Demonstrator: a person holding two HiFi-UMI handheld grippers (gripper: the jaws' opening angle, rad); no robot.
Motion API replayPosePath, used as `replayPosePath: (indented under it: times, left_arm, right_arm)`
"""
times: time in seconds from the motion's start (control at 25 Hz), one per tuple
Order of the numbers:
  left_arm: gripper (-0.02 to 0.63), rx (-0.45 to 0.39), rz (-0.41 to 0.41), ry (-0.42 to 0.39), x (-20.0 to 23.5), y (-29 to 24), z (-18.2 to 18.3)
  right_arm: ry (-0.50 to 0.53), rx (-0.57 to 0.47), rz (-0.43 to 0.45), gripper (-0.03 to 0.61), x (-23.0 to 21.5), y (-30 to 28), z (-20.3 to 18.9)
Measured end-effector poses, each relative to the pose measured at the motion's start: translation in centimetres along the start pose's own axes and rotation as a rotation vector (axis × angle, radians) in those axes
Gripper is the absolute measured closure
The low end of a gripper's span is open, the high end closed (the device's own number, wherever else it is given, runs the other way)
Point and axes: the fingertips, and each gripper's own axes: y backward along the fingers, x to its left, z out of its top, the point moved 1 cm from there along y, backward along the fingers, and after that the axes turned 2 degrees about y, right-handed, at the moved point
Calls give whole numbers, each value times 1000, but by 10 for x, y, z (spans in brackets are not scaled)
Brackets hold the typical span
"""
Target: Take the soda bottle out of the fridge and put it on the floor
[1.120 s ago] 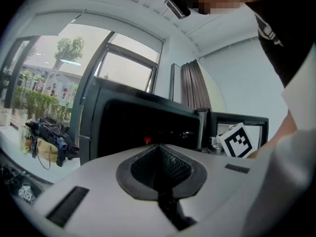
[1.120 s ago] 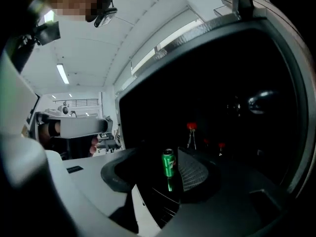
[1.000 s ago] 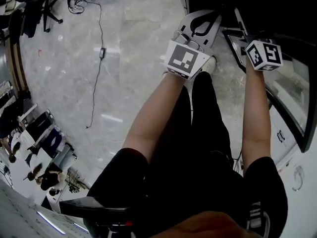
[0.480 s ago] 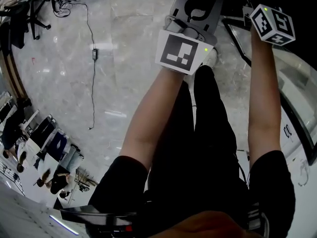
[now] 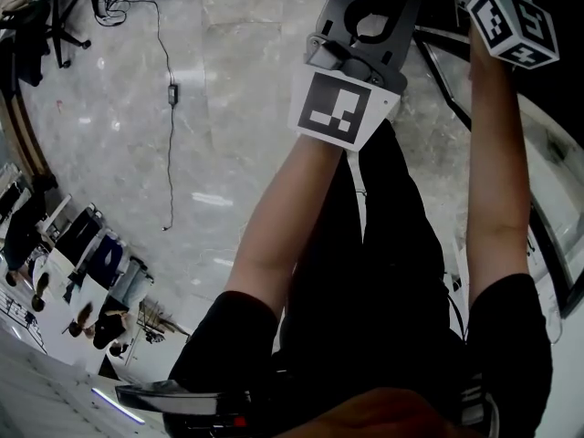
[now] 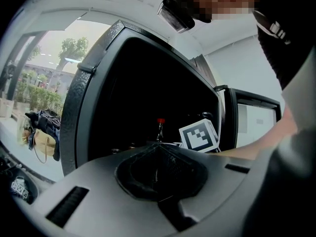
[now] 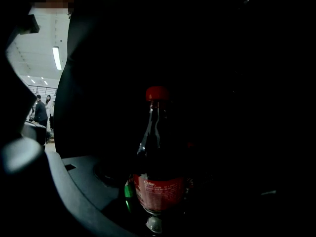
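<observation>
The soda bottle (image 7: 158, 174), dark with a red cap (image 7: 157, 94) and a red label, stands upright inside the dark fridge (image 6: 148, 98). It is close in front of my right gripper (image 7: 155, 209), between its wide-open jaws. The left finger (image 7: 74, 186) stands clear of the bottle; the other finger is lost in the dark. In the head view only the right gripper's marker cube (image 5: 516, 23) shows at the fridge opening. My left gripper (image 6: 158, 145) is shut and empty, outside the fridge and pointing at the bottle (image 6: 160, 129).
The fridge door (image 5: 547, 190) hangs open at the right. A black cable (image 5: 172, 108) runs over the marble floor (image 5: 228, 153). Chairs and people (image 5: 82, 272) are at the far left. The person's black-clad legs (image 5: 383, 245) are below the grippers.
Both grippers have moved forward toward the fridge, and the right one now reaches into its opening. The left gripper stays shut.
</observation>
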Motion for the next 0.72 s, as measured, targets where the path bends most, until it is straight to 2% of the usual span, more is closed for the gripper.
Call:
replayPosePath:
  times: [0.2, 0.4, 0.72]
  left_arm:
    - [611, -5, 17, 1, 6, 0, 4]
    - [611, -7, 13, -16, 4, 6, 6]
    - [611, -39, 24, 1, -1, 48, 7]
  right_arm:
    - [37, 30, -8, 261, -6, -4, -3]
    - [25, -4, 43, 262, 6, 5, 6]
    - [65, -16, 170, 262, 72, 73, 14]
